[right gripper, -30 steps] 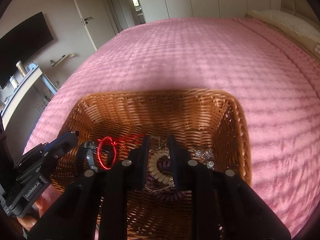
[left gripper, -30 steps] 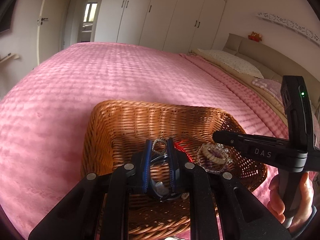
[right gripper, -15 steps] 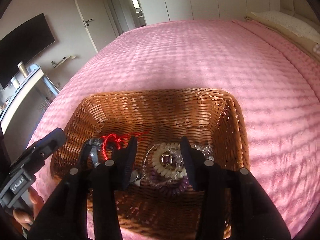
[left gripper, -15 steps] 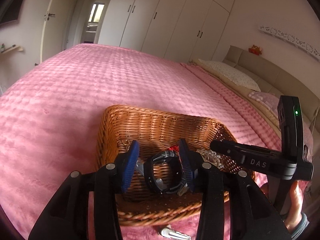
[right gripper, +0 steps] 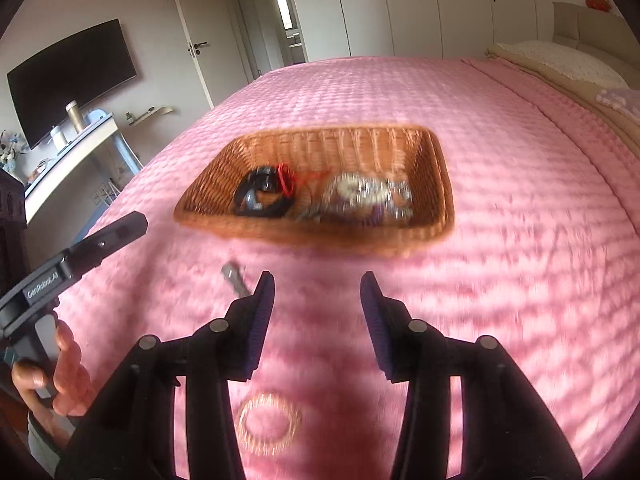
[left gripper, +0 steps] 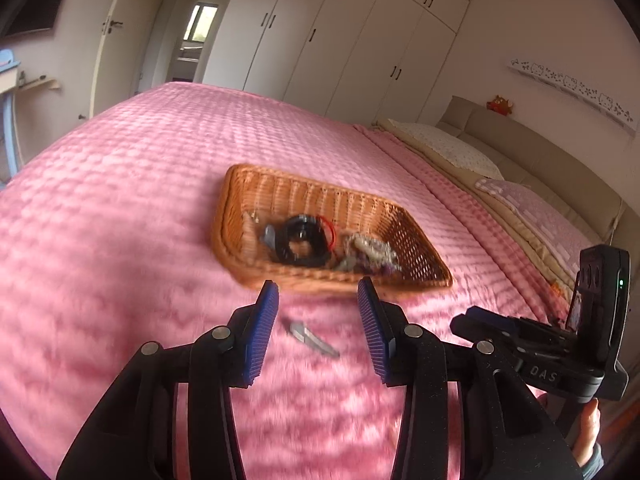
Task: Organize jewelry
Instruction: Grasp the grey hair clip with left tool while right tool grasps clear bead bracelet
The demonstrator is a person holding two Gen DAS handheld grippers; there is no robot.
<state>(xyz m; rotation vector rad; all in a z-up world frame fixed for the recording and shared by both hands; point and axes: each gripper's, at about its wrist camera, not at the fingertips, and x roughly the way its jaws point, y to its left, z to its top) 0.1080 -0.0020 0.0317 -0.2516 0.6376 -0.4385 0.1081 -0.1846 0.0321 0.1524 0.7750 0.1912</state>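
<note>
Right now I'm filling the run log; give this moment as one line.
left gripper: open, empty | right gripper: open, empty | wicker basket: watch, red cord, beaded jewelry inside | bedspread: silver clip, gold bangle outside basket

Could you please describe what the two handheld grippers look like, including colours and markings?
Both are black plastic with silver pivot screws and ribbed blue pads on the jaws. The left gripper reads "GenRobot.AI" on its side, seen from the right wrist. The right gripper shows "DAS" lettering and a small green light in the left wrist view. Bare fingers wrap each handle.
</note>
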